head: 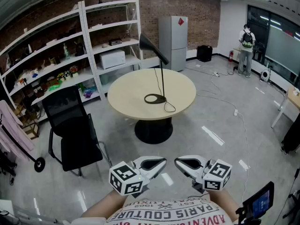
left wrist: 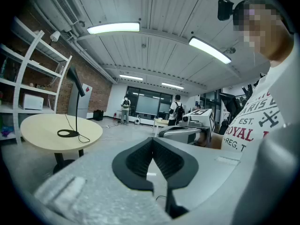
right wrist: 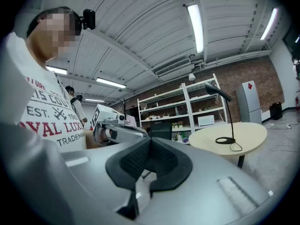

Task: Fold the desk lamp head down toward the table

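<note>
Both the left gripper (head: pixel 153 165) and the right gripper (head: pixel 186 164) are held with jaws pressed together, empty, well apart from the desk lamp (head: pixel 162 78) on the round counter (head: pixel 126 95), and its light head (head: pixel 151 46) is judged best pressed near the tip.

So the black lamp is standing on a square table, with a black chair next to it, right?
Almost. The table is round, not square; the head view shows its curved edge. The black lamp does stand on it, and the black chair is next to it.
</note>
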`<state>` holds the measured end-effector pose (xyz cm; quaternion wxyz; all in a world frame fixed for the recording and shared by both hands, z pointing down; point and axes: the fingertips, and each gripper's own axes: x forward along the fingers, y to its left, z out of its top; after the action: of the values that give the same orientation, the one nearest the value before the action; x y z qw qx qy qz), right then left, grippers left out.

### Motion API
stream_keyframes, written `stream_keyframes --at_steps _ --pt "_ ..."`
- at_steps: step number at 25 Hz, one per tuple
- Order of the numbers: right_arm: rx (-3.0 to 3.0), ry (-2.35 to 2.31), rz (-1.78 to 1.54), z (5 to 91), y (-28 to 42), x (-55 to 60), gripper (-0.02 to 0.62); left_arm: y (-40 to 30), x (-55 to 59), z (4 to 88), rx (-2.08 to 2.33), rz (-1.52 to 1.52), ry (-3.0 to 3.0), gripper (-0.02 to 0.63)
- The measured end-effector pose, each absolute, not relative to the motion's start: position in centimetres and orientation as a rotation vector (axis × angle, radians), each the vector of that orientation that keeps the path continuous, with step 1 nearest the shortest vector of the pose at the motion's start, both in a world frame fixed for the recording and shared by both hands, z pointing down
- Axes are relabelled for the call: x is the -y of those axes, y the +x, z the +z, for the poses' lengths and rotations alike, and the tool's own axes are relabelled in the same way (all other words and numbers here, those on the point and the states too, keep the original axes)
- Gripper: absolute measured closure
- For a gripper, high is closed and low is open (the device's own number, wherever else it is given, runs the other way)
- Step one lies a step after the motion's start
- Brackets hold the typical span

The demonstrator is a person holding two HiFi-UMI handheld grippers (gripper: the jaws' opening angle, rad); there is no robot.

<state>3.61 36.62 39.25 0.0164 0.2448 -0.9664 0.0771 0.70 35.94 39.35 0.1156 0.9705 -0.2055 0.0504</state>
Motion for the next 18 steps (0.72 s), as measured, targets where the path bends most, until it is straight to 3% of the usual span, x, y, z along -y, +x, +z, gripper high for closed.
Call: stream_keyframes --at_steps 18 --pt "3.016 0.823 0.220 39.1 5.8 -36.5 0.594 2.9 -35.9 39.3 0.567 0.135 2.856 0.604"
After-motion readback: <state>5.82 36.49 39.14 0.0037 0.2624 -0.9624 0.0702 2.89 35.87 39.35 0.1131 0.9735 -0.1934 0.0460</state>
